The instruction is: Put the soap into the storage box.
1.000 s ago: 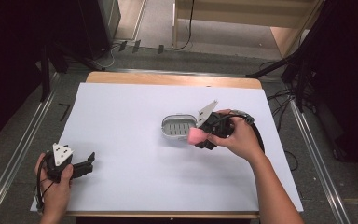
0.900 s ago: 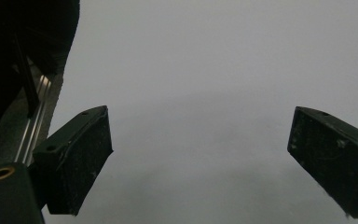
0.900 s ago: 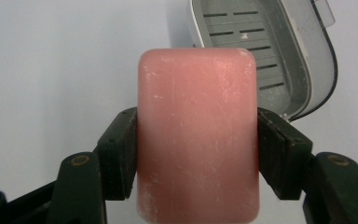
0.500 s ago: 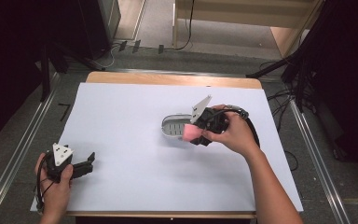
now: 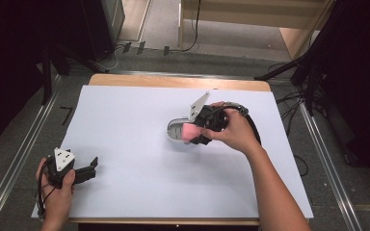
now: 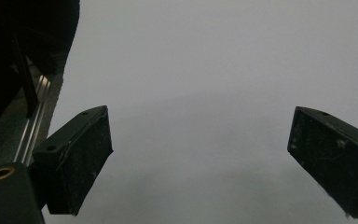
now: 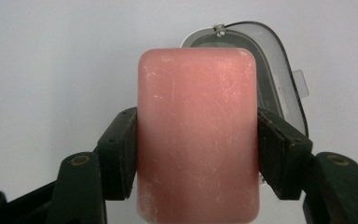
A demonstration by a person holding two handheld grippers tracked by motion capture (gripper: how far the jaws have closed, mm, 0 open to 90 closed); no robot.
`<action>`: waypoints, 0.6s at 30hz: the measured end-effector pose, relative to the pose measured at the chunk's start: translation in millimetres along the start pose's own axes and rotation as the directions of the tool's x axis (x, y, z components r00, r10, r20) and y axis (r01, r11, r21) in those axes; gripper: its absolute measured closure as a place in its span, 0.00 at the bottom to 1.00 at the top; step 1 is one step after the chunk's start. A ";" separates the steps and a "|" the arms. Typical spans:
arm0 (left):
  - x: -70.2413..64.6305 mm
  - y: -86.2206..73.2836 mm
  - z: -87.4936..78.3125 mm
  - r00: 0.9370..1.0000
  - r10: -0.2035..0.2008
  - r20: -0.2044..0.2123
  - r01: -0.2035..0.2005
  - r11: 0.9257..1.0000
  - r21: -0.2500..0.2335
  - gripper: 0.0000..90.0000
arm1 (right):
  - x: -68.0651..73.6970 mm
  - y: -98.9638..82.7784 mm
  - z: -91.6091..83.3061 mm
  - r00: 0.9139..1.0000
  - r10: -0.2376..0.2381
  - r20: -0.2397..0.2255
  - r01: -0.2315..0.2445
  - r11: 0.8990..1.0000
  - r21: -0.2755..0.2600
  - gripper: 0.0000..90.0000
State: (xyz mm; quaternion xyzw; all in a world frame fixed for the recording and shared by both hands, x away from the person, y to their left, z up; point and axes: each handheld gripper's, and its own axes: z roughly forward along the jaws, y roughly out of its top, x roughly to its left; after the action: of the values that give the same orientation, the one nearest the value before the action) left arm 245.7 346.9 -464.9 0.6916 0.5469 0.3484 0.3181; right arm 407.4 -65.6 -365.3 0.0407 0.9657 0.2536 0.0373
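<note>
The right gripper (image 7: 196, 140) clamps the pink soap bar (image 7: 196, 135) squarely between its jaws, gripped across the short sides for a level carry. The soap dish (image 7: 279, 79) lies just beyond the jaws. The left gripper (image 6: 200, 158) rests released, jaws apart, holding nothing.

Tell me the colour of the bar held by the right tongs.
Pink, with pale scuffs: the bar shows best in the right gripper view.

Two black claws (image 5: 90, 168) (image 5: 197, 131) with scuffed pads, brass-coloured screws, grey three-cornered top plates, trailing black cables.
</note>
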 end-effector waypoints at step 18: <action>0.4 0.0 -0.1 1.000 -0.003 0.001 0.003 1.000 0.000 0.08 | -23.2 12.0 27.7 1.000 -0.029 -0.010 0.030 0.999 0.029 0.42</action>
State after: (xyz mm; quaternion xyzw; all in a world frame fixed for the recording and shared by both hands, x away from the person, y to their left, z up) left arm 245.7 347.3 -464.7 0.6908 0.5478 0.3476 0.3192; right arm 433.8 -43.9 -382.3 0.0258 0.9700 0.2389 0.0359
